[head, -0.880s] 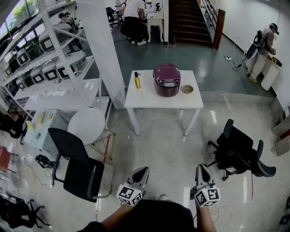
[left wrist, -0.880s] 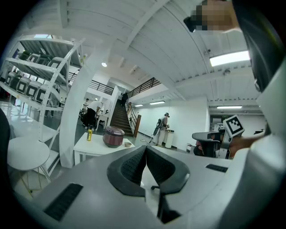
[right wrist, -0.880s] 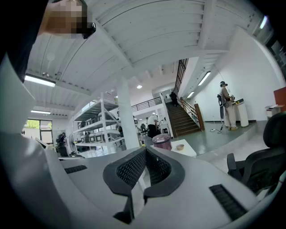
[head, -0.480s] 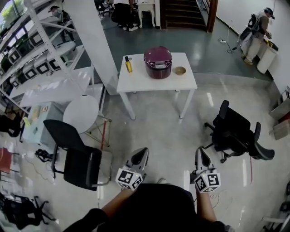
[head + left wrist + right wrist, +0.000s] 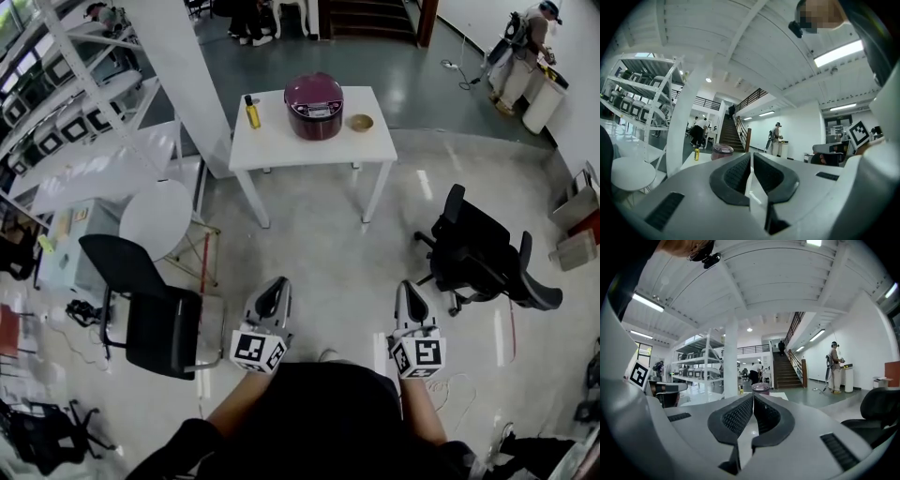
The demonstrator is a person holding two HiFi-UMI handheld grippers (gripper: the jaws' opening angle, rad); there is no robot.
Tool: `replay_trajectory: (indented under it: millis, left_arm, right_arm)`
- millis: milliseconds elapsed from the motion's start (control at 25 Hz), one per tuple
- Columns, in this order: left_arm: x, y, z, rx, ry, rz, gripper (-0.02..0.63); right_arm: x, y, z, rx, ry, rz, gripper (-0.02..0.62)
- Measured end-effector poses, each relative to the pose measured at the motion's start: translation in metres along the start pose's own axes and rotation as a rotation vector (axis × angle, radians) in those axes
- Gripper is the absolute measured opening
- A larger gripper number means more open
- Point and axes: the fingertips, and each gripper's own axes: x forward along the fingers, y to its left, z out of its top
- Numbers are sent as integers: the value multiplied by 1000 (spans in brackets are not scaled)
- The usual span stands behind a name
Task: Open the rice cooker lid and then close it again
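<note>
Rice cooker (image 5: 314, 94) on table (image 5: 281, 145) far ahead; my left tongs (image 5: 274, 292) nearer than right tongs (image 5: 410, 298); both clenched, empty.

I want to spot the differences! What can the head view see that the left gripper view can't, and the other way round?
Only the head view shows the small bowl just right of the rice cooker. Only the left gripper view shows the ceiling lights overhead. Both show the purple rice cooker with its lid down, the yellow bottle beside it, the white table under them and the stairs behind.
</note>
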Motion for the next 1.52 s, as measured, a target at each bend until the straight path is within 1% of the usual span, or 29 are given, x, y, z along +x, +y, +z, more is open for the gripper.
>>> replay_trajectory:
  millis: [80,240,280,360,440,480,560,680,880,1000,1120,1320,1400,1520]
  left_arm:
    - [-3,6,0,0,1,18,5]
    - [-10,16,-5,4,2,39,6]
    - [-12,17,-8,6,4,40,6]
    - [-13,22,-14,-1,15,40,19]
    - [-13,28,-20,-30,36,42,142]
    - [-14,32,-22,-44,44,48,186]
    - [-17,39,-25,-50,51,72,237]
    - [-20,40,-29,-21,67,94,264]
    - [-16,26,-39,-26,108,65,273]
    - [-16,18,-33,-19,109,69,275]
    - [-17,11,-33,-24,122,57,275]
    - [-25,31,-38,-9,168,73,275]
    - [-19,38,-41,-3,173,75,275]
    - [-5,41,-46,-21,174,64,275]
  right_arm:
    - [3,5,-2,-19,21,12,0]
    - [10,15,-9,-12,48,59,2]
    - [12,16,-11,-7,53,68,23]
    - [16,18,-17,21,70,86,92]
    - [21,20,-22,52,90,102,198]
    - [23,21,-23,52,96,106,224]
    - [25,24,-24,35,100,113,235]
    - [25,26,-27,28,102,122,235]
    - [23,21,-35,44,118,125,235]
    - [22,20,-39,61,131,151,235]
    - [22,17,-46,68,147,180,235]
    - [27,20,-51,65,161,218,235]
    - [33,19,-54,64,170,229,235]
    - [44,19,-57,58,198,246,235]
